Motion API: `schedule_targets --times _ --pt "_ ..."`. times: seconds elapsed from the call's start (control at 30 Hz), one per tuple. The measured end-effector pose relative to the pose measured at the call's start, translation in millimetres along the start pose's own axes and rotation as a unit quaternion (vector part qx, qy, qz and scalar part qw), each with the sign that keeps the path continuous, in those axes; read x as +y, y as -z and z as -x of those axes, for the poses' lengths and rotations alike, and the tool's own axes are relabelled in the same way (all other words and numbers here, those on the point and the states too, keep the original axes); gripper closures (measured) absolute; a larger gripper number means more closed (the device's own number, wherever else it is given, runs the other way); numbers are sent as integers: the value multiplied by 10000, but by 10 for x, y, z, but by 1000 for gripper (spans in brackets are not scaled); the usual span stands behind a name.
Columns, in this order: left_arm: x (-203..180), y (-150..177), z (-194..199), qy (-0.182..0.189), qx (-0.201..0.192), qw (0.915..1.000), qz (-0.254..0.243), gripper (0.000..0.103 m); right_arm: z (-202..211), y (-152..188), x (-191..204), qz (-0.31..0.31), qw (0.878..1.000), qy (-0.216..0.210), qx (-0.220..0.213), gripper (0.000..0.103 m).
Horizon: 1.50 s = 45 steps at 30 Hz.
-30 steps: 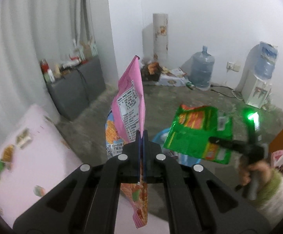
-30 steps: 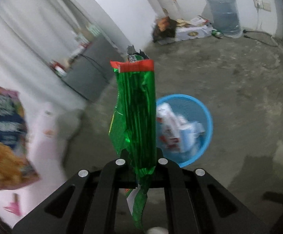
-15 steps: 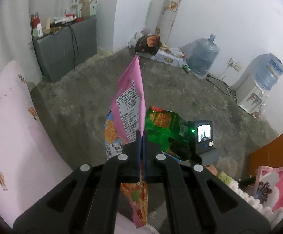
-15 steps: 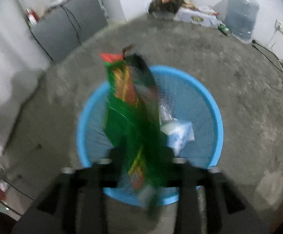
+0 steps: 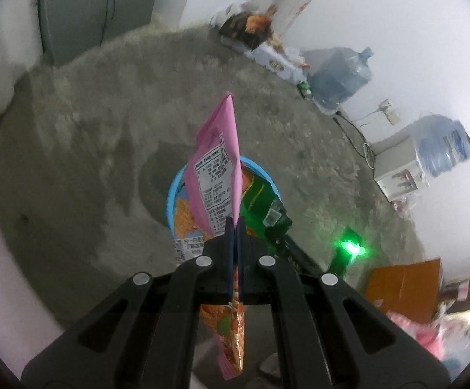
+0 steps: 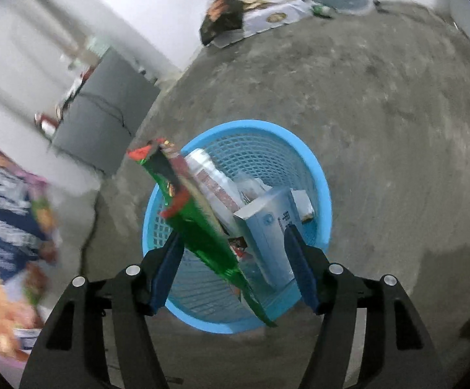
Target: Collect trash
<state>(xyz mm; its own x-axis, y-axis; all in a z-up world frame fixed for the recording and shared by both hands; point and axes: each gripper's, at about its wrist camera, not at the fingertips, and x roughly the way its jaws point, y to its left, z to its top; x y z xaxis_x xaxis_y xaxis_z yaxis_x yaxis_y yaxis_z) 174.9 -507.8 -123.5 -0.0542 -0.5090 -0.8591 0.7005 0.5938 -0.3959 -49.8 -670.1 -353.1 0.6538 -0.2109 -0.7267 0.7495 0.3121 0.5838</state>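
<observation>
My left gripper [image 5: 235, 227] is shut on a pink snack bag [image 5: 217, 175] and holds it upright above the blue mesh basket [image 5: 171, 194]. My right gripper [image 6: 235, 253] is open right over the basket [image 6: 322, 188]. A green snack bag [image 6: 199, 227] falls loose between its spread fingers, tilted, over the basket's left rim. The green bag [image 5: 260, 201] also shows in the left wrist view, behind the pink one. The basket holds a white-blue carton [image 6: 267, 227] and other wrappers.
Bare concrete floor surrounds the basket. A grey cabinet [image 6: 105, 120] stands at the left wall. Water jugs [image 5: 342, 77], a dispenser [image 5: 403, 168] with cables and a pile of boxes [image 5: 267, 55] line the far wall. An orange cardboard box [image 5: 403, 288] lies to the right.
My right gripper moved over the basket and opened, letting go of the green bag, which now drops. My left gripper tilted down toward the basket, still holding the pink bag.
</observation>
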Motion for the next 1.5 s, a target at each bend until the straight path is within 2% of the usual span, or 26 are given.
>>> schedule_targets --times 0.2,0.3,0.33,0.4,0.47,0.53,0.63,0.73,0.8,0.9,0.97,1.0,1.03,1.13,1.23,1.3,1.37,1.43,1.5 --pt "-217 -126 -740 -389 352 9986 -20 102 71 96 -265 -562 9981 -233 -51 40" --pt "-222 -158 -1030 -245 401 9987 209 86 142 178 -325 -757 9966 -321 -68 40" --pt "-214 -158 -1114 -218 367 9986 305 77 166 216 -351 -864 9955 -383 -73 40" --pt "-214 -132 -1150 -125 254 9988 394 73 194 261 -378 -954 9944 -450 -66 40" --pt "-180 -116 -1192 -83 263 9985 482 56 208 277 -381 -948 9944 -460 -58 40" --pt "-112 -93 -1176 -98 220 9977 639 51 204 307 -373 -929 9947 -441 -12 40" --pt "-9 -99 -1143 -47 206 9962 842 49 222 326 -362 -904 9950 -413 -27 40" --pt "69 -125 -1045 -28 161 9954 944 49 471 365 -332 -935 9934 -265 -612 41" --pt "66 -173 -917 -14 78 9962 869 49 787 405 -251 -851 9874 -76 -1329 41" --pt "44 -254 -615 33 -75 9977 668 49 978 421 -17 -417 9859 15 -1619 47" --pt "21 -304 -340 97 -187 9988 434 49 862 412 320 345 9909 37 -1304 47" --pt "18 -322 -230 89 -217 9991 339 49 720 414 479 725 9925 73 -986 47" --pt "13 -321 -21 65 -307 9993 183 49 466 430 665 1189 9916 152 -487 52" --pt "79 -233 544 28 -496 9986 -167 45 -254 443 838 1656 9831 636 455 62" --pt "228 -23 1074 -9 -597 9973 -418 43 -982 333 710 1418 9723 1265 1360 80" --pt "412 214 1473 -182 -670 9960 -555 41 -1339 254 634 1392 9593 1771 1701 82" --pt "620 468 1826 -303 -763 9950 -573 40 -1542 197 573 1276 9560 1853 1881 87" --pt "811 727 2131 -435 -866 9943 -452 40 -1623 141 572 1210 9551 1980 1842 87" --pt "997 949 2360 -477 -976 9938 -219 40 -1602 135 588 1018 9596 1819 1892 87"
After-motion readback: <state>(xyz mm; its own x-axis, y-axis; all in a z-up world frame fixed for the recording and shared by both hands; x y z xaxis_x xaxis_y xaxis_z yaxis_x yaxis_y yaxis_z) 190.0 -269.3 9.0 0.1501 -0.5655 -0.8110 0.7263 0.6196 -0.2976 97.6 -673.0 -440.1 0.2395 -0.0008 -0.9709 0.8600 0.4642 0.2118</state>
